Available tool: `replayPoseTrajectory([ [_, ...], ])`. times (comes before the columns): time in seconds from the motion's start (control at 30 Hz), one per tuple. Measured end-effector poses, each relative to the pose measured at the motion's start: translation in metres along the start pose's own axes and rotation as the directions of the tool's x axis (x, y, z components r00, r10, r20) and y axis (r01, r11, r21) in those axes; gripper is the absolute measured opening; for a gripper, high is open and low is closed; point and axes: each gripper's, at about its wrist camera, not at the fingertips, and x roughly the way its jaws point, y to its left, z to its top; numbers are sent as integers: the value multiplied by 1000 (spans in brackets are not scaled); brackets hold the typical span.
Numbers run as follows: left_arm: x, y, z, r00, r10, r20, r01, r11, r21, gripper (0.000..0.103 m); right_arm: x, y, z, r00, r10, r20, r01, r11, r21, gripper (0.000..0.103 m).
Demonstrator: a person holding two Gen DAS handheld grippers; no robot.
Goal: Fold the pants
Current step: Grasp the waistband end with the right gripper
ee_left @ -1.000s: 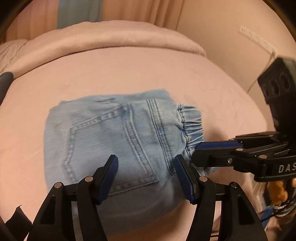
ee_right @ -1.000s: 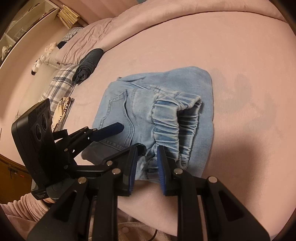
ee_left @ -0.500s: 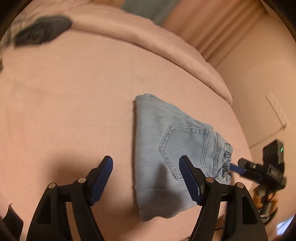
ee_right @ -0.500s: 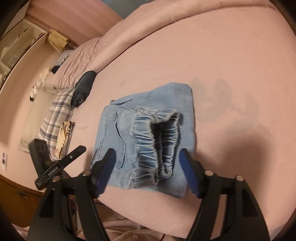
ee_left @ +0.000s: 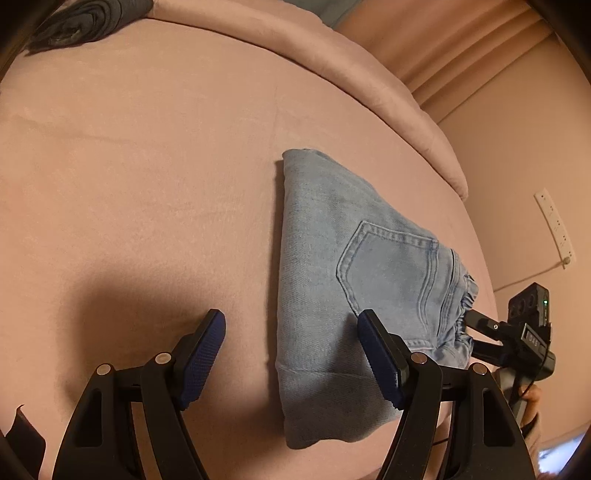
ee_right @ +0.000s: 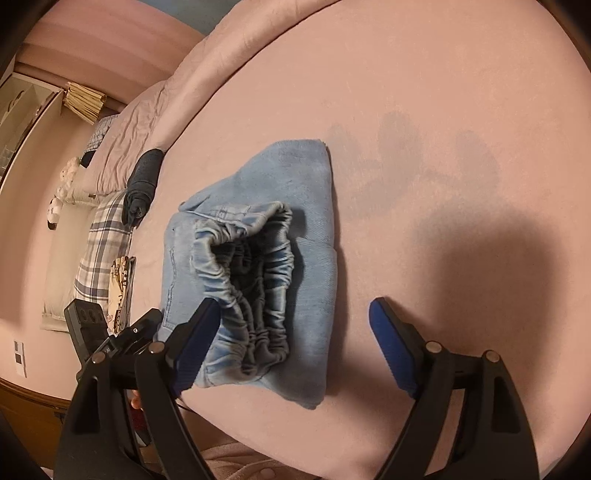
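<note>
The light blue denim pants [ee_left: 332, 266] lie folded into a compact bundle on the pink bed, back pocket up, elastic waistband at the near right. In the right wrist view the pants [ee_right: 295, 206] show the gathered waistband [ee_right: 251, 288] on top. My left gripper [ee_left: 291, 354] is open and empty above the bundle's near left edge. My right gripper [ee_right: 291, 343] is open and empty, raised above the waistband end. It also shows in the left wrist view [ee_left: 480, 323] at the far right beside the waistband.
The pink bed sheet [ee_left: 147, 166] spreads wide to the left. A rolled dark garment [ee_right: 142, 184] lies at the bed's far edge, also in the left wrist view [ee_left: 81, 22]. A plaid cloth [ee_right: 99, 251] hangs over the side. A wall [ee_left: 535, 166] and curtains stand right.
The right gripper has opened and let go of the waistband, then drawn back. The left gripper has lifted away and swung left off the pants. The bundle stays folded on the bed.
</note>
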Motion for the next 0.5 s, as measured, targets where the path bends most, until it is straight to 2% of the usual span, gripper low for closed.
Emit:
replayPoseTrajectory([
  [0.3, 2, 7, 2, 1000, -28, -10, 28, 1000, -7, 73, 11, 3, 10, 999, 6, -31, -6, 1000, -19, 96],
  [0.5, 7, 14, 8, 995, -101, -23, 100, 995, -14, 73, 26, 12, 16, 998, 12, -57, -16, 997, -77, 98],
])
